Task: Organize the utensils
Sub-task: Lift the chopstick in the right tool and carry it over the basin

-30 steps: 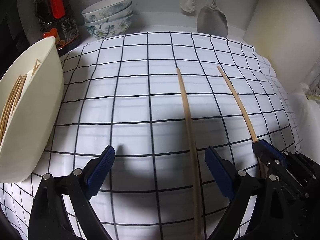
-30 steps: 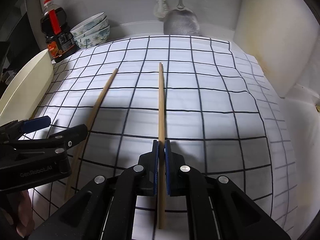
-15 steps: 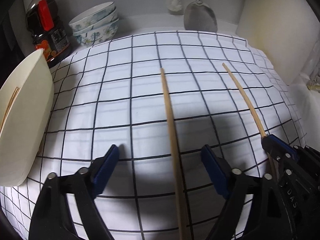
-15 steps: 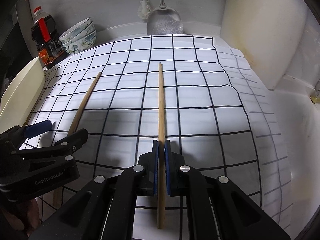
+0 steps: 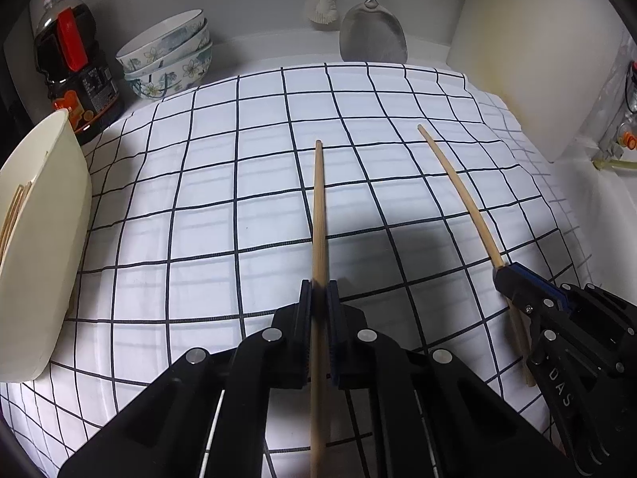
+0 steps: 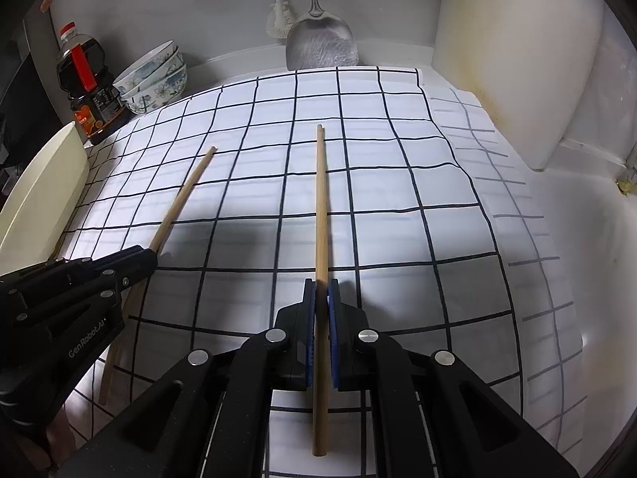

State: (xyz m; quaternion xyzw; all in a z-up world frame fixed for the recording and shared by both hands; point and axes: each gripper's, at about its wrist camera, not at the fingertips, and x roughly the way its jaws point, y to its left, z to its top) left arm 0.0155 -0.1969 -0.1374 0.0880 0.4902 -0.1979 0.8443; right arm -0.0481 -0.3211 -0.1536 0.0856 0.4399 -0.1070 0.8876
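Note:
My left gripper [image 5: 318,294] is shut on a wooden chopstick [image 5: 318,207] that points forward over the checked cloth [image 5: 207,207]. My right gripper [image 6: 321,290] is shut on a second wooden chopstick [image 6: 320,199], also pointing forward. In the left wrist view the right gripper [image 5: 505,273] shows at the right with its chopstick [image 5: 458,183]. In the right wrist view the left gripper [image 6: 147,259] shows at the left with its chopstick [image 6: 183,195]. A cream holder [image 5: 43,239] at the left holds several more chopsticks [image 5: 14,211].
A dark sauce bottle [image 5: 73,67] and stacked floral bowls [image 5: 167,59] stand at the back left. A metal spatula [image 5: 372,36] and a brush [image 5: 320,4] hang on the back wall. A white board [image 5: 529,51] leans at the right.
My left gripper was open over the lying chopstick and has shut on it. My right gripper has kept hold of its chopstick.

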